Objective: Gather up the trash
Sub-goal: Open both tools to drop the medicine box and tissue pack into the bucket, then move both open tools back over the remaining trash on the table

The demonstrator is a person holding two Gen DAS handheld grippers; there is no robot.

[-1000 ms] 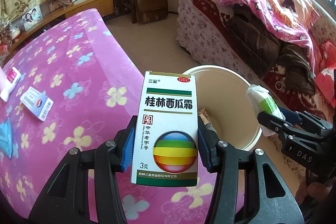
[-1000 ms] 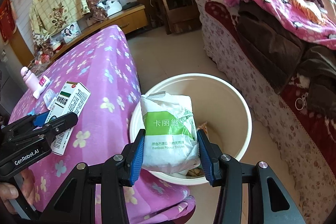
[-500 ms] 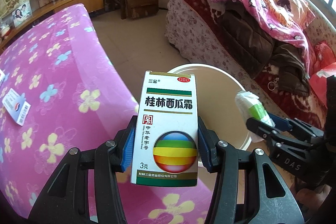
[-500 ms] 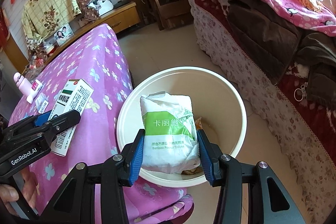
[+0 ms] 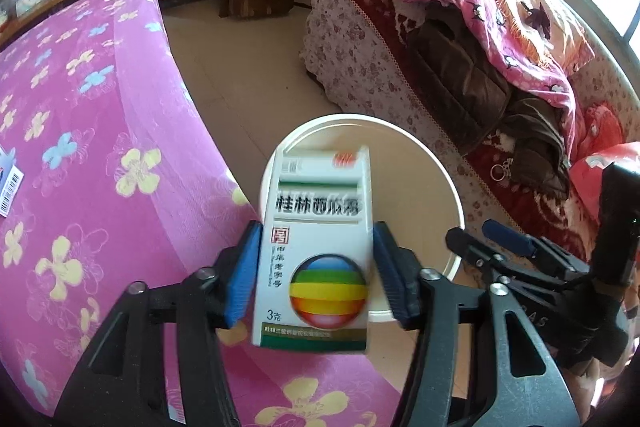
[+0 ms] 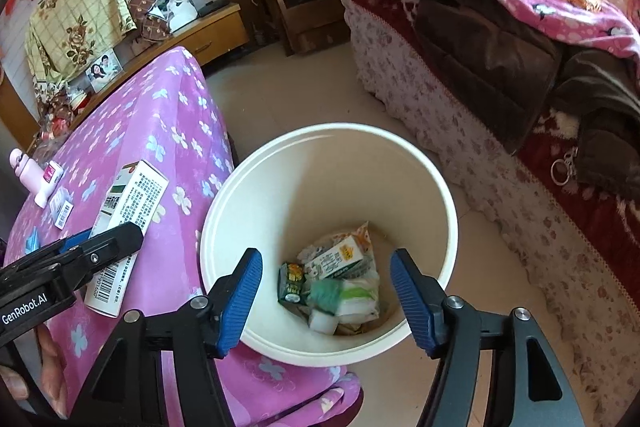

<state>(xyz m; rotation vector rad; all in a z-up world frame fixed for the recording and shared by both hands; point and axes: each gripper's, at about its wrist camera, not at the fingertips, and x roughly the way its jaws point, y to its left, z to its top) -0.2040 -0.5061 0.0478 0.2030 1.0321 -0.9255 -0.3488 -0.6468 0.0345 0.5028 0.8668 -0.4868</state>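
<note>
- The desk (image 6: 132, 131), under its pink flowered cloth, runs along our left; the white bin (image 6: 448, 211) stands on the floor touching its near corner, with the sofa well apart on the far side.
- We look straight down into the bin in the right wrist view: a tissue pack (image 6: 356, 293), a small carton (image 6: 338, 259) and a green wrapper (image 6: 292, 283) lie at its bottom.
- The medicine box (image 5: 316, 247) is upright in our left tool (image 5: 316, 279), its long axis pointing up and away from us along the fingers. The box looks blurred, so we cannot tell whether the blue pads press it or have just let go of it.
- The relation that matters: the bin's mouth lies directly beyond and below the box, slightly to its right, so we judge that the left tool only needs to carry it a little forward past the desk edge and release.
- The right tool (image 6: 326, 299) hangs over the bin mouth with its fingers spread wide and nothing between them; it is nearer the bin but has no load.
- A pink bottle (image 6: 34, 179) and small labelled packets (image 6: 62, 209) lie on the desk's far-left part.
</note>
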